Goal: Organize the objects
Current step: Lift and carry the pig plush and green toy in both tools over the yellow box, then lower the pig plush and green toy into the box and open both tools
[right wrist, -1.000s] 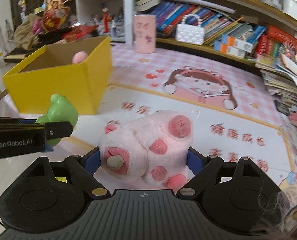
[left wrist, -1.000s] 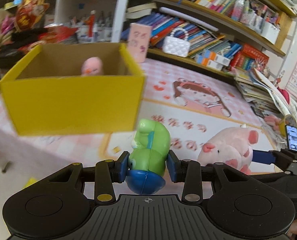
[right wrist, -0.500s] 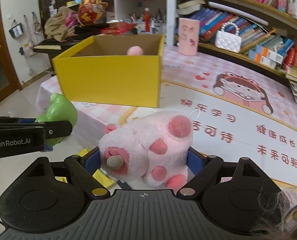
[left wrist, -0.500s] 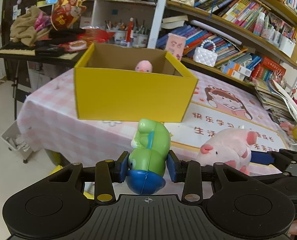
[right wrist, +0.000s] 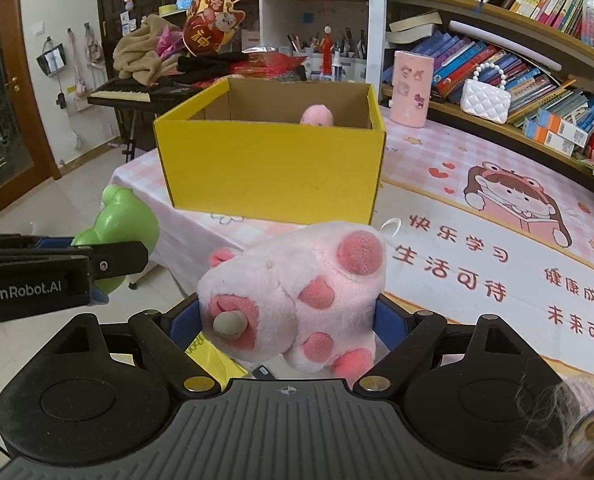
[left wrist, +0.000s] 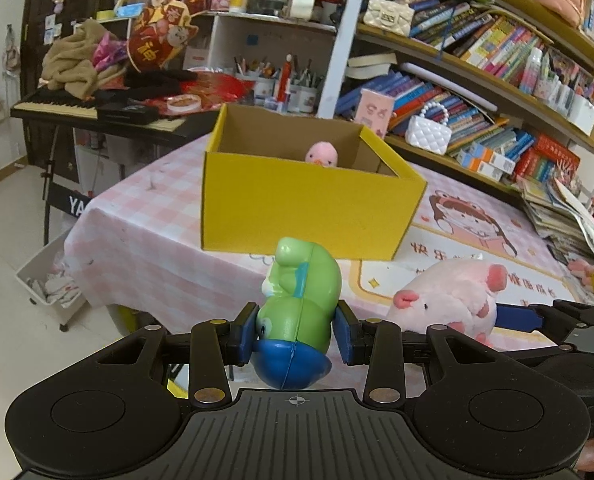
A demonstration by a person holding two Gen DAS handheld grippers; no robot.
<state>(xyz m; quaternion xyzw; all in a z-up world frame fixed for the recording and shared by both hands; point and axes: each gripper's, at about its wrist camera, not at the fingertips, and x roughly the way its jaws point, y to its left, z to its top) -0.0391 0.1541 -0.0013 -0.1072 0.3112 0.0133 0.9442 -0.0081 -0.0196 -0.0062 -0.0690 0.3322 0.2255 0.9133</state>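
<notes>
The left gripper (left wrist: 297, 330) was clenched on a green frog toy (left wrist: 299, 300), its blue pads pressing the toy's sides just above the toy's blue base. The right gripper (right wrist: 287, 316) was clenched on a pink plush pig (right wrist: 297, 296), the jaws spread wide around the soft body with the pig's feet and tail facing the camera. The two grippers hung side by side, near each other but apart: in the left wrist view the pig (left wrist: 449, 296) showed to the right of the frog, and in the right wrist view the frog (right wrist: 125, 228) showed to the left, partly behind the left gripper's black finger.

Ahead stood an open yellow cardboard box (left wrist: 309, 208) on the counter (left wrist: 145, 248), which wore a pink checked cloth. The box sat close to the counter's near corner, its front wall just behind the cloth's hanging edge. A small pink toy (left wrist: 321, 154) peeked over the box's front rim from inside, toward the right half; the left half of the opening looked free. Both held toys hung in front of the counter's edge, lower than the box's rim. To the right of the box the counter lay open, covered by a cartoon mat (right wrist: 497, 240). Bare floor (left wrist: 13, 280) spread to the left, and a keyboard instrument (left wrist: 81, 108) stood behind the corner.
</notes>
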